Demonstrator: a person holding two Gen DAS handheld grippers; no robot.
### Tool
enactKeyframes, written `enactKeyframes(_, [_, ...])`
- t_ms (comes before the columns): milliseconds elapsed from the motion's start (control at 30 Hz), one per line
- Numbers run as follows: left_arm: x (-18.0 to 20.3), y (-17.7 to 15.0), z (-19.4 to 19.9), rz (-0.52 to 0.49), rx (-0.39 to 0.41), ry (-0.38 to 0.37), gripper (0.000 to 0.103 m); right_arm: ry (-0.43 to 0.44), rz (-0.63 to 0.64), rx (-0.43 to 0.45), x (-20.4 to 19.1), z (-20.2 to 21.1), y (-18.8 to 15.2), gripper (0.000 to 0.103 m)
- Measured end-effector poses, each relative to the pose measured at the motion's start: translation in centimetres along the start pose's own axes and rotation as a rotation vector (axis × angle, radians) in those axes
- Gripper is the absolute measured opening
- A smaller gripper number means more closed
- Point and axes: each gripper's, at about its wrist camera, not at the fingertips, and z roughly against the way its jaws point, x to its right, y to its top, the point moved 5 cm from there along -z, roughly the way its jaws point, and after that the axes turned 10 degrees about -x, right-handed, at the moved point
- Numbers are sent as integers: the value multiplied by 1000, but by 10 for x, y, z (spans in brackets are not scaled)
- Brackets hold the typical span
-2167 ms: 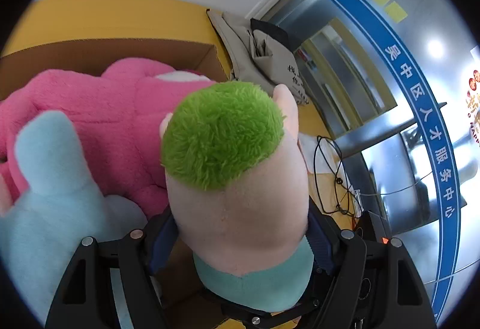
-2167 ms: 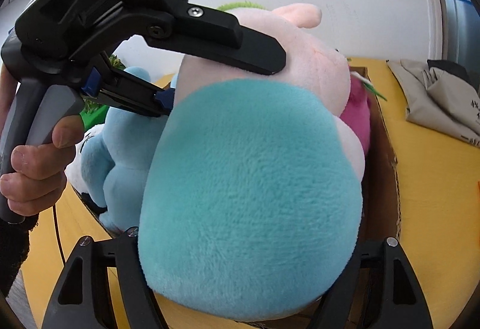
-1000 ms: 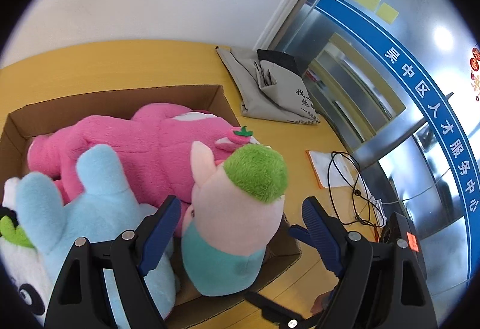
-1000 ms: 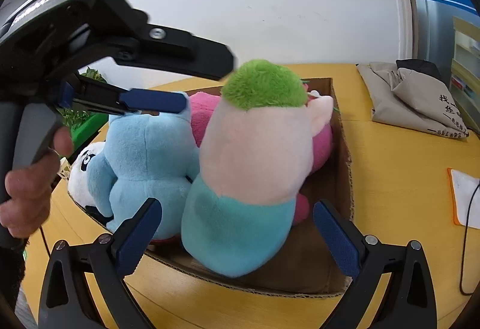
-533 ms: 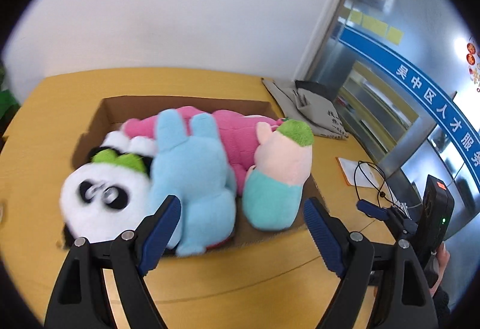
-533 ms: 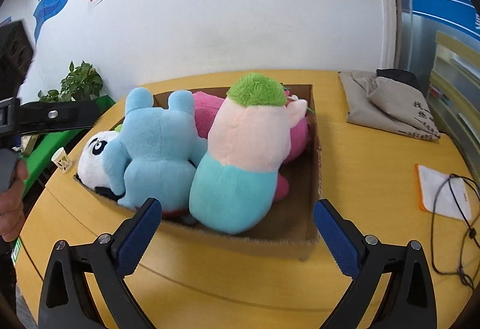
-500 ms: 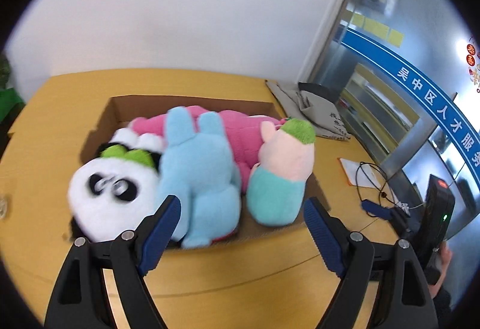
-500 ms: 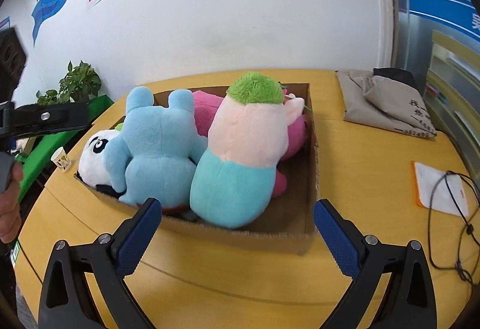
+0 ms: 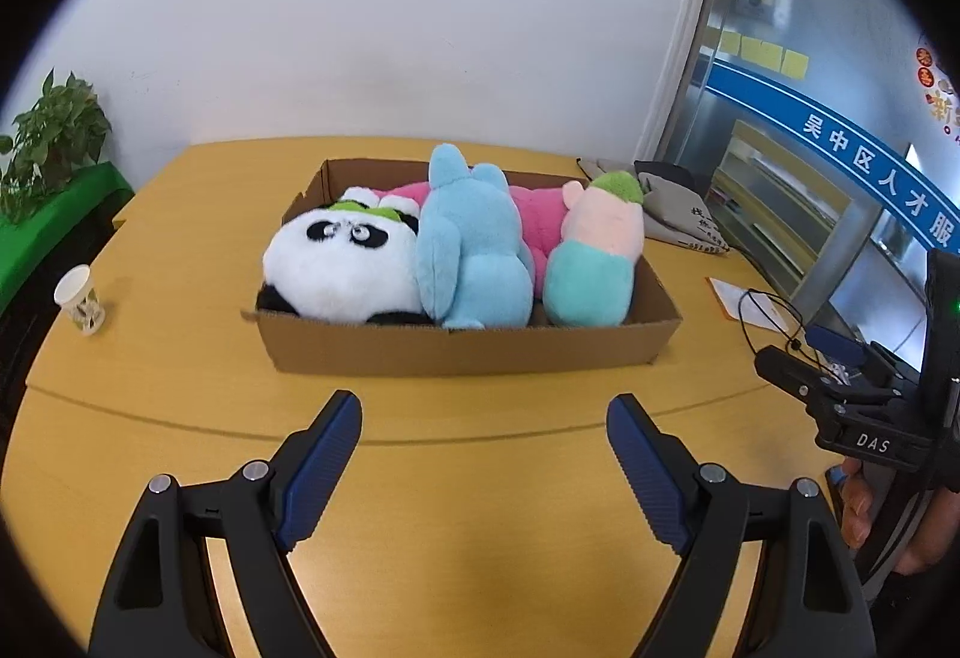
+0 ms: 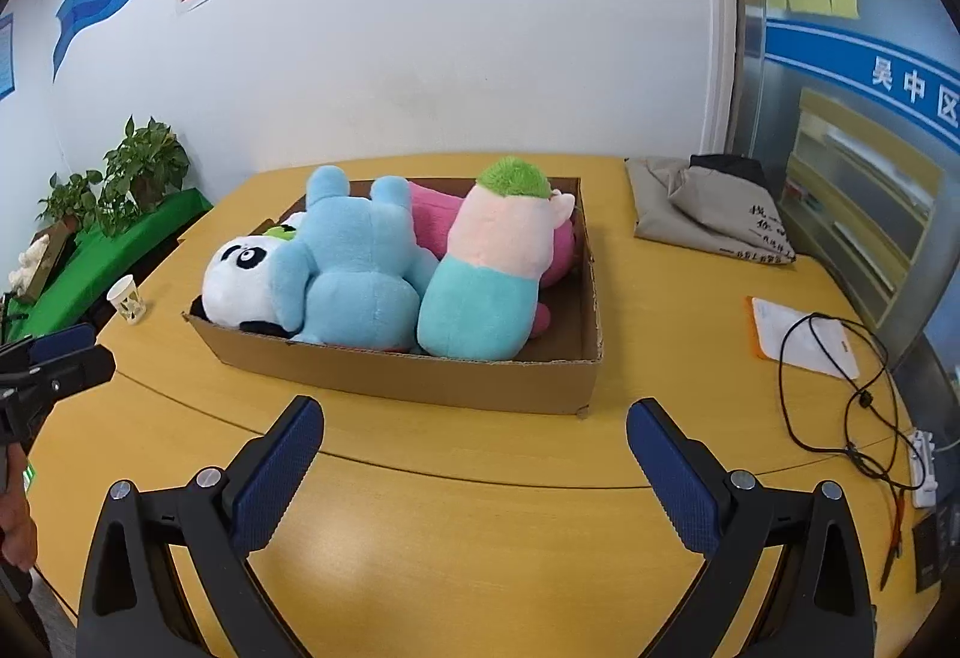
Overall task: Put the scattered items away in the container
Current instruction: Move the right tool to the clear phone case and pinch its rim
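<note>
The desk (image 9: 480,478) is carrying a shallow cardboard box (image 9: 456,352) set well ahead of both tools, with its long axis running left to right across the left tool's view and slanting slightly away to the right in the right tool's view. The box (image 10: 420,370) is holding all four soft toys: a pink toy (image 9: 540,220) lying along the back wall, a blue rabbit (image 9: 474,250) leaning in the middle, a panda (image 9: 342,268) filling the left end, and a green-haired doll (image 9: 594,262) standing at the right end. In the right view the same order is showing: panda (image 10: 240,280), blue rabbit (image 10: 354,274), green-haired doll (image 10: 486,292), with the pink toy (image 10: 438,220) behind.

The left tool (image 9: 483,466) is hovering over bare desk, jaws spread wide and gripping nothing. The right tool (image 10: 474,478) is likewise spread wide and empty, facing the right end of the box. Each tool is sitting short of the near wall of the box, apart from it.

No soft toy is lying loose on the desk in either view, so the tidying is judged to be complete or nearly so. Any further reach would be running straight forward over the near wall; the right tool is judged nearer to the doll, the left tool nearer to the panda.

Smaller bystanders are lying clear of that path: a grey bag (image 10: 708,214), a notepad (image 10: 798,340) under a black cable (image 10: 840,388), and a paper cup (image 9: 81,298).
</note>
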Motion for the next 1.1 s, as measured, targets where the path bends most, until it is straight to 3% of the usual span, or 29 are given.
enactKeyframes(200, [5, -45, 10, 19, -33, -16, 85, 26, 21, 12, -13, 32, -30, 103])
enactKeyframes(333, [2, -94, 0, 17, -128, -17, 85, 87, 94, -17, -19, 44, -72, 103])
enactKeyframes(467, [-5, -153, -23, 47, -276, -55, 85, 150, 181, -140, -22, 34, -142, 103])
enactKeyframes(633, [3, -206, -43, 35, -438, -92, 84, 213, 182, -306, -21, 13, -211, 102])
enactKeyframes(933, [34, -243, -55, 28, -526, -124, 83, 129, 122, -347, -32, 1, -247, 100])
enactKeyframes(1100, [38, -244, -53, 34, -497, -85, 72, 92, 130, -363, -37, -3, -258, 98])
